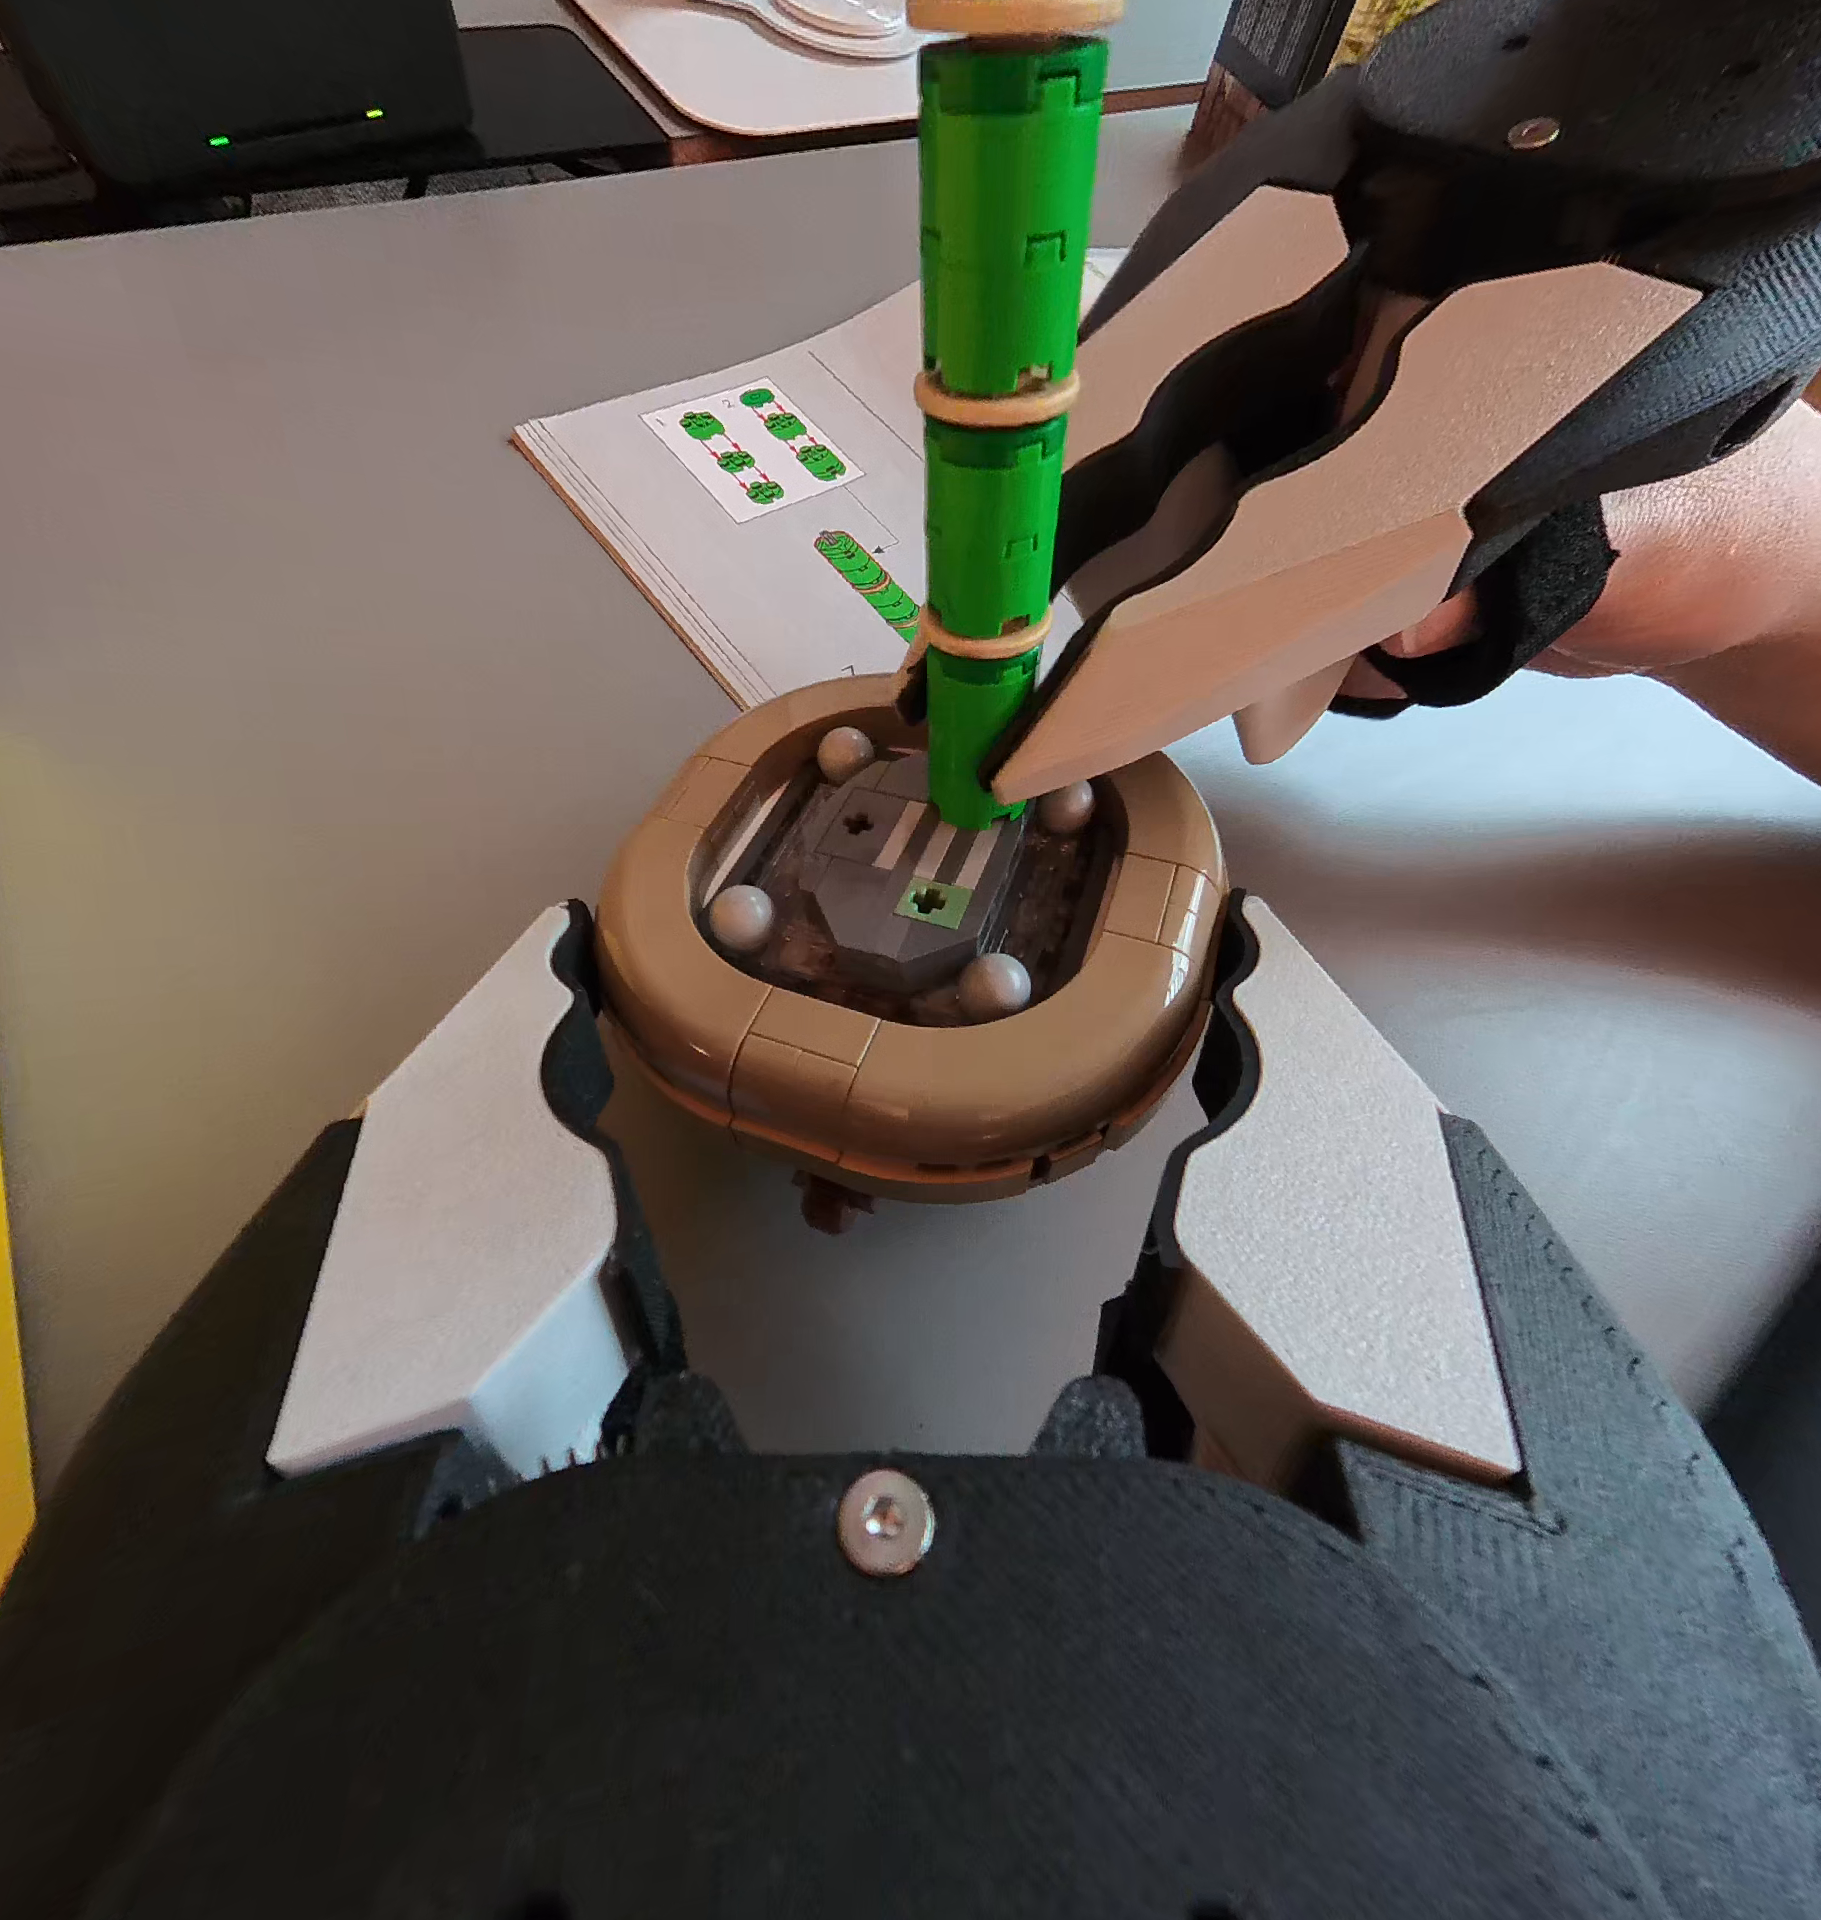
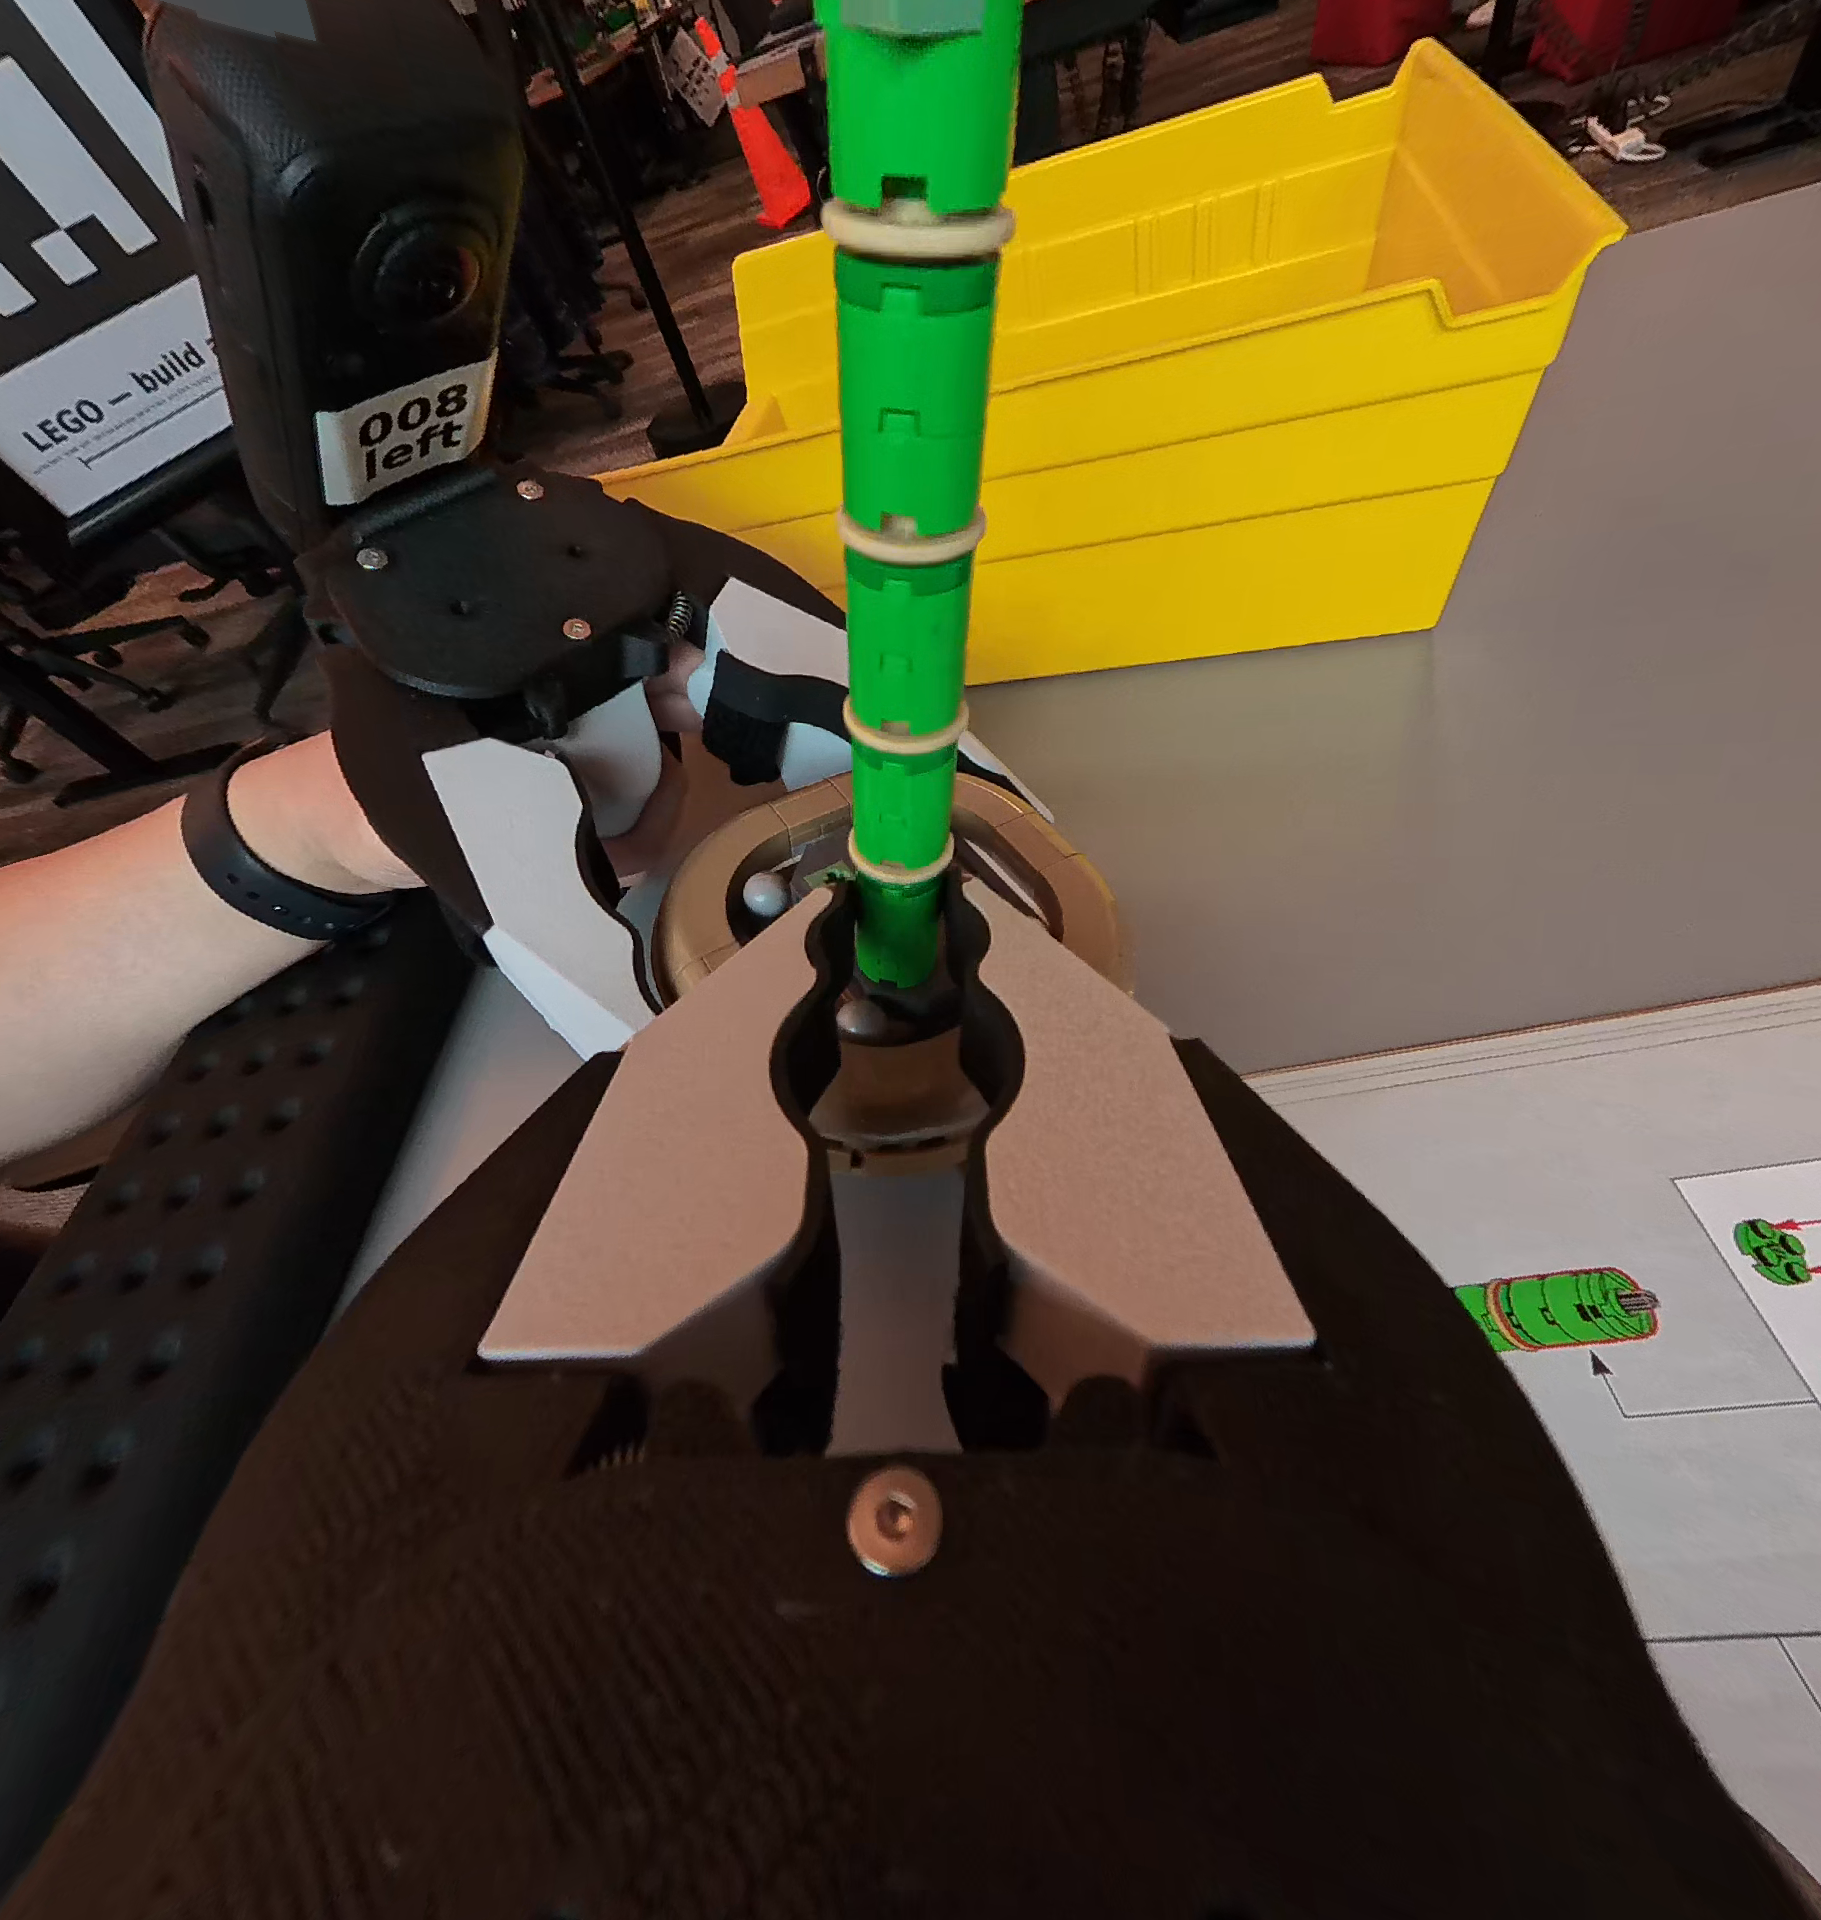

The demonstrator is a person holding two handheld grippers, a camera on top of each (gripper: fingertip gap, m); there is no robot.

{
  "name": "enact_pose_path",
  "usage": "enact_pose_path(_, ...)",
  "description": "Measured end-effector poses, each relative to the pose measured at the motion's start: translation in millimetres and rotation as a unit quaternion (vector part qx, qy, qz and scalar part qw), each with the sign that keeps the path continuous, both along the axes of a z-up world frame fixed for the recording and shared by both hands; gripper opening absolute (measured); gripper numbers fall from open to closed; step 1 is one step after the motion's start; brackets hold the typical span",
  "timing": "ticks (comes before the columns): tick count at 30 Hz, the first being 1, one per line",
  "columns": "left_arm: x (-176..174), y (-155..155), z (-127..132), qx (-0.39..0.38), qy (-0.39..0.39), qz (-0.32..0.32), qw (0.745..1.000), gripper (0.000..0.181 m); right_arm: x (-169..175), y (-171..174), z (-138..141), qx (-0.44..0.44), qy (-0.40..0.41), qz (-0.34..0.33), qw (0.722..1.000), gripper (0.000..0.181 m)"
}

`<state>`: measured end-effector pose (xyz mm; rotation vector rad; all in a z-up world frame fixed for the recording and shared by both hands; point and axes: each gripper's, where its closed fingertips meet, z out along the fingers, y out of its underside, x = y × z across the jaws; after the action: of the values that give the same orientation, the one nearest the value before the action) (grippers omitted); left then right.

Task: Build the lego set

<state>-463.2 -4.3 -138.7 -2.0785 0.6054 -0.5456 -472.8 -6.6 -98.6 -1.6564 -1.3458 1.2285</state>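
Note:
A tan round lego pot [image 1: 916, 1081] stands on the grey table, with a grey inner plate and small grey balls inside its rim. My left gripper [image 1: 901, 997] is shut on the pot, one finger on each side. A tall green lego stalk [image 1: 999, 436] with tan rings stands upright, its foot on the pot's inner plate. My right gripper [image 1: 973, 743] is shut on the stalk's lowest green segment. In the right wrist view the stalk [image 2: 911, 499] rises from my right gripper [image 2: 901, 935], with the pot [image 2: 1072, 904] behind it and the left gripper [image 2: 563, 873] on its left.
An open instruction booklet [image 1: 750, 520] lies on the table behind the pot, and shows at right in the right wrist view [image 2: 1612, 1247]. A yellow bin [image 2: 1249, 436] stands on the table beyond the pot. A person's hands hold both grippers. Only a small space, under 4 cm, lies between the two pairs of fingers.

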Motion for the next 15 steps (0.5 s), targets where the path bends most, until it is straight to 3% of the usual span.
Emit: enact_pose_path(15,-1.7,3.8,-1.6,0.005,0.023,0.003,1.000,0.116,1.4,2.0,-4.4,-0.024,0.007,-0.005,1.000,0.015)
